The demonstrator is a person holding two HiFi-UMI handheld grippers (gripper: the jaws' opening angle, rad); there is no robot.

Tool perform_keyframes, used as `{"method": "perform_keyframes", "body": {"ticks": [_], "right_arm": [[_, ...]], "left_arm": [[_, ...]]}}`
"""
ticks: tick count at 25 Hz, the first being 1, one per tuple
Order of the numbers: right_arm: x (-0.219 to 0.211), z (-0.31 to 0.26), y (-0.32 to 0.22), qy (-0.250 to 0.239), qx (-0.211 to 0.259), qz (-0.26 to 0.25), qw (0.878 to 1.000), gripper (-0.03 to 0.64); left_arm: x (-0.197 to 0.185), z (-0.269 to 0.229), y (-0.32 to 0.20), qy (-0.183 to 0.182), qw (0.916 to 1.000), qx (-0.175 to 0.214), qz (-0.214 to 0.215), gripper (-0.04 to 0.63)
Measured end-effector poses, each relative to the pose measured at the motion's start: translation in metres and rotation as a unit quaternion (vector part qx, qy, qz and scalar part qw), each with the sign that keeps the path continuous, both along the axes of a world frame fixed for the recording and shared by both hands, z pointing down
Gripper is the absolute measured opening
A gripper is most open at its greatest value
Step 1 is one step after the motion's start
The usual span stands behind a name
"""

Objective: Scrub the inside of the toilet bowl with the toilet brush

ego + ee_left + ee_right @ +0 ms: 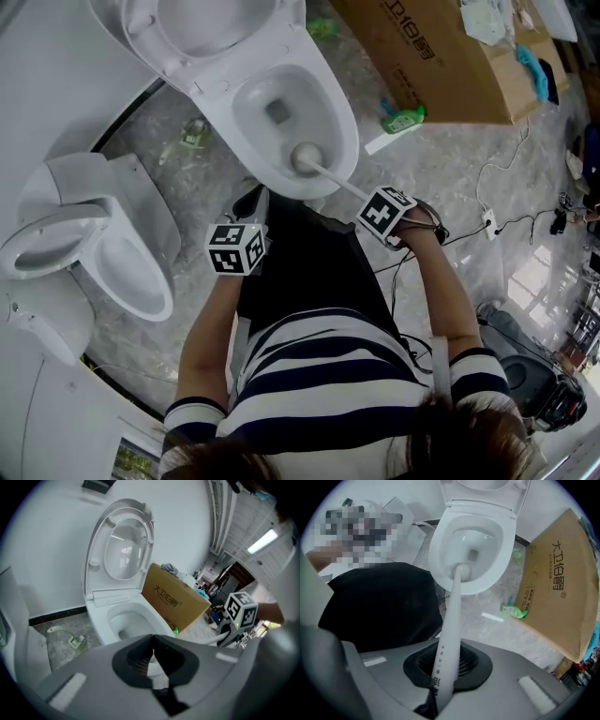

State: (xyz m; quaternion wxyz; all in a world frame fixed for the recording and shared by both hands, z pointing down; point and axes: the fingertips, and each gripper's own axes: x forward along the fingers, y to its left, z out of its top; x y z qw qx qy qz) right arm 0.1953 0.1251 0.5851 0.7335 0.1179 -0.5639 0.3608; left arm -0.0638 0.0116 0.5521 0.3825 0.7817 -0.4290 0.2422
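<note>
A white toilet bowl (333, 112) stands with its lid and seat (202, 28) raised. My right gripper (386, 214) is shut on the white handle of the toilet brush (449, 634). The brush head (305, 157) rests on the near inner wall of the bowl (440, 550), below the rim, near the drain hole (473, 554). My left gripper (237, 247) hovers just in front of the bowl (140, 609), jaws shut with nothing between them (153, 654). The right gripper's marker cube (242, 611) shows at the right of the left gripper view.
A second white toilet (112, 244) stands to the left. A large cardboard box (441, 56) sits to the right, with a green bottle (403, 119) and a white strip (492, 617) by it. A small bottle (195, 133) lies left of the bowl. Cables (497, 197) trail at right.
</note>
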Motion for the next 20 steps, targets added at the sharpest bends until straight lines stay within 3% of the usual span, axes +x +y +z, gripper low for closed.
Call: {"method": "perform_keyframes", "body": {"ticks": [10,20], "right_arm": [[-0.044,0.013,-0.008,-0.054,-0.005,0.011,0.998,0.023],[-0.068,0.027,-0.043,-0.076,0.012,0.008,0.997,0.023]], "left_arm": [[-0.011,-0.002,-0.002,0.000,0.9999,-0.002,-0.015,0.000],[-0.024,-0.004,-0.009,-0.005,0.9996,-0.007,-0.028,0.000]]}}
